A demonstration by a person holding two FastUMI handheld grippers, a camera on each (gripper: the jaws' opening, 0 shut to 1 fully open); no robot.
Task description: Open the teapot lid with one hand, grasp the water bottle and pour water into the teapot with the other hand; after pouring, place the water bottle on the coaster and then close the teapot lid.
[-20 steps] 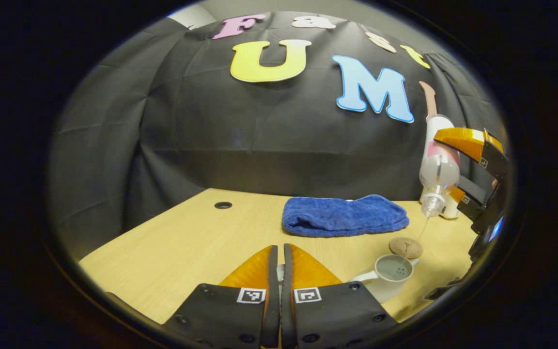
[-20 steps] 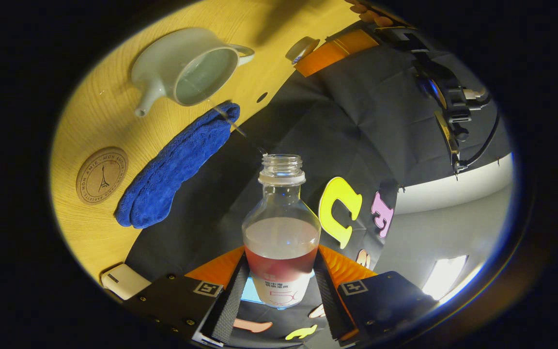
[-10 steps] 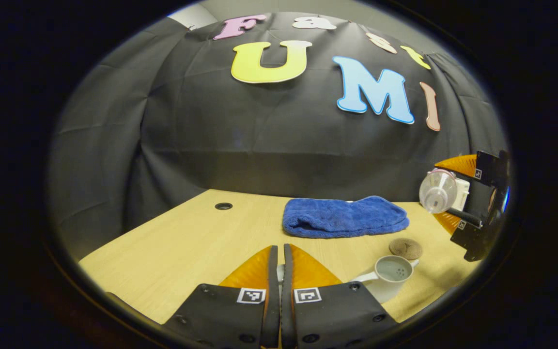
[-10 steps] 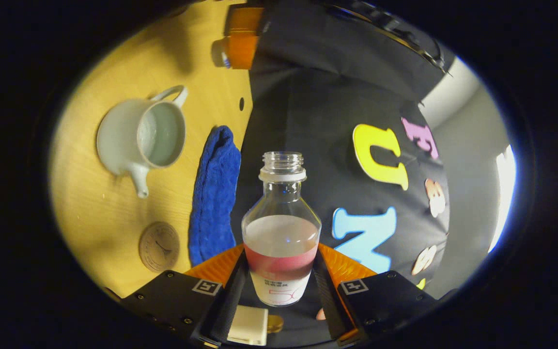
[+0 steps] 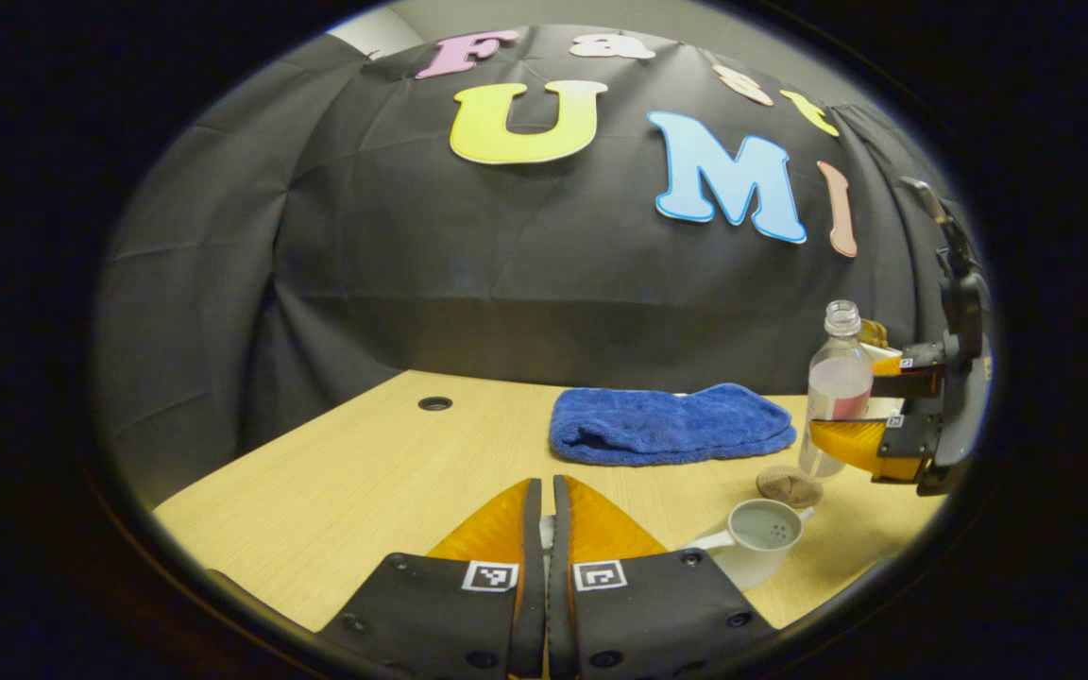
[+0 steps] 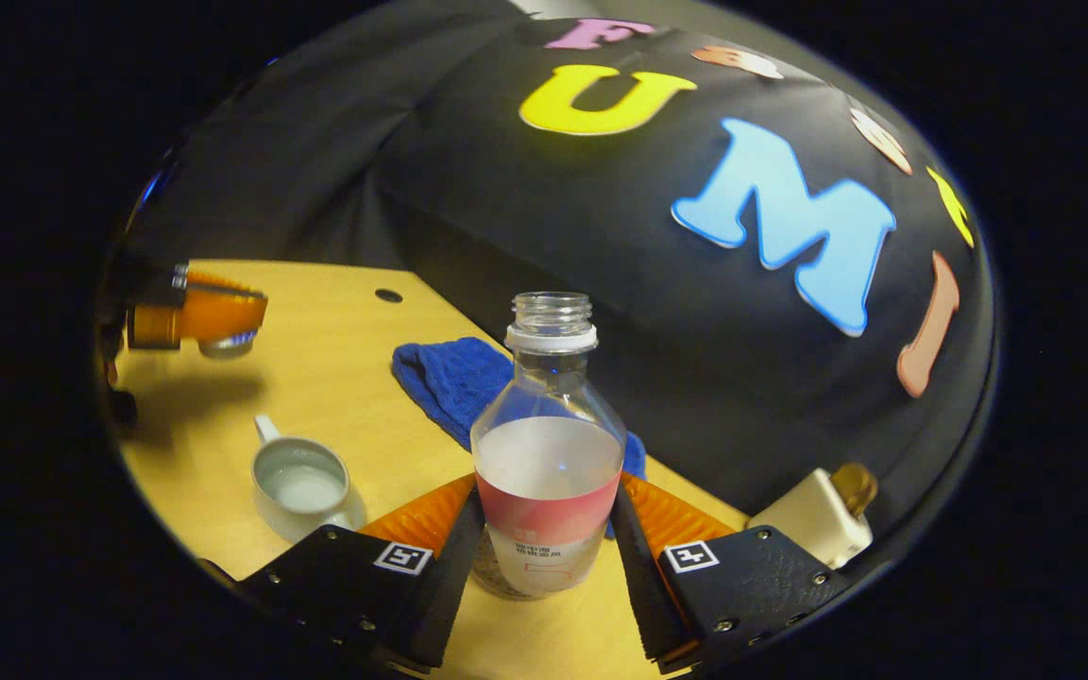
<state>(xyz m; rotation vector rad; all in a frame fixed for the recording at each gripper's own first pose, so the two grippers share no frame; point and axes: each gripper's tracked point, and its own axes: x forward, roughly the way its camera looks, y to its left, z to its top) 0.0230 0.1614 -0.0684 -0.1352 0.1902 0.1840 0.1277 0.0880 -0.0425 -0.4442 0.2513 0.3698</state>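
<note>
My right gripper [image 6: 549, 496] is shut on the clear water bottle [image 6: 549, 444], which is uncapped, upright and part full. In the left gripper view the bottle [image 5: 835, 392] stands over the round coaster [image 5: 790, 487], at or just above it; whether they touch I cannot tell. The white teapot [image 5: 757, 540] sits lidless in front of the coaster, with water inside [image 6: 301, 484]. My left gripper [image 5: 544, 486] is shut on the teapot lid [image 6: 226, 345], held above the table to the left of the pot. In its own view the lid is mostly hidden between the fingers.
A folded blue towel [image 5: 671, 423] lies behind the teapot and coaster, near the black cloth wall. A small white box [image 6: 813, 519] sits at the table's back right. A cable hole [image 5: 434, 401] marks the wooden table's [image 5: 365, 472] far left.
The right gripper has swung the bottle from tipped over the teapot to upright and brought it down over the coaster. The stream of water has stopped. The left gripper has stayed put.
</note>
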